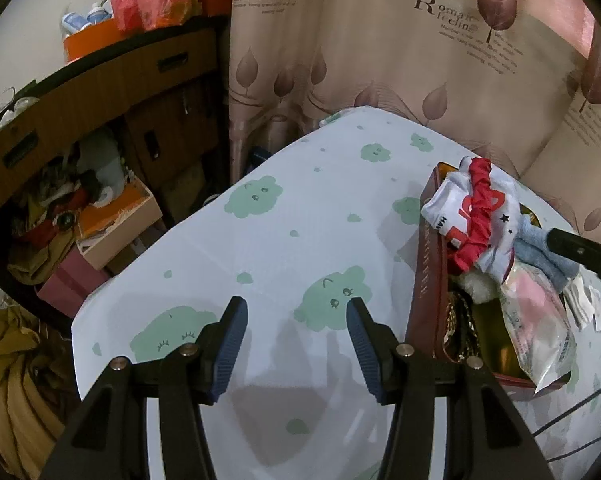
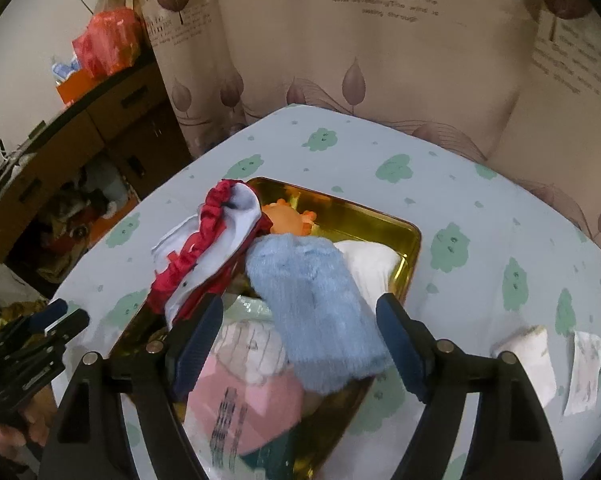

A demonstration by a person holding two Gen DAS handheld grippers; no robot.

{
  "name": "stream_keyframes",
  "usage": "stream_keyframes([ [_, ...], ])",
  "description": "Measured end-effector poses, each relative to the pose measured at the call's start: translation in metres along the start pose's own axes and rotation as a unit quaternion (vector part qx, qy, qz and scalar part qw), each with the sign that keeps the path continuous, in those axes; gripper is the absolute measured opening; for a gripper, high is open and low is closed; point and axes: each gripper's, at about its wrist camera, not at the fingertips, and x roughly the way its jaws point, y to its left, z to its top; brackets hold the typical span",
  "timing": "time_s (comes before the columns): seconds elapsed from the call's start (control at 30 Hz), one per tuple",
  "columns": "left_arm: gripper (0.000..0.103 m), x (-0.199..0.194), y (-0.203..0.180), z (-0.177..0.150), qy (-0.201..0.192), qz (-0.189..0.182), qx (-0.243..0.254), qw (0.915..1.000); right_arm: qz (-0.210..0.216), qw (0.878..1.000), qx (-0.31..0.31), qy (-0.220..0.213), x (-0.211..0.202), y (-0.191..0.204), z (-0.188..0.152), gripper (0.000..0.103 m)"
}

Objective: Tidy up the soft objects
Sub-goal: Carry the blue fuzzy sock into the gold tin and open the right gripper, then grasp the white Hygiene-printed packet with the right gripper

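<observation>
Because the blue fuzzy cloth lies slumped across the heap in the gold tin, with both pads clear of it, the right tool reads as released, its jaws spread either side of the cloth. Beside the cloth sit a red-frilled sock, a pink packet, a white pad and an orange toy. The left tool hangs open and empty over the tabletop, just left of the tin, likely waiting. A folded white piece lies outside the tin, probably next.
</observation>
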Motion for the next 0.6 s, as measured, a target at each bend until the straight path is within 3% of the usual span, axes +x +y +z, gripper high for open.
stream_keyframes([
  [0.27, 0.053, 0.001, -0.003, -0.002, 0.005, 0.0, 0.005, 1.0, -0.019, 1.0, 0.014, -0.009, -0.028, -0.023, -0.024, 0.077],
  [0.6, 0.053, -0.001, -0.006, -0.003, 0.002, 0.004, 0.011, 0.9999, -0.088, 0.995, 0.043, -0.03, -0.067, -0.09, -0.062, 0.077],
])
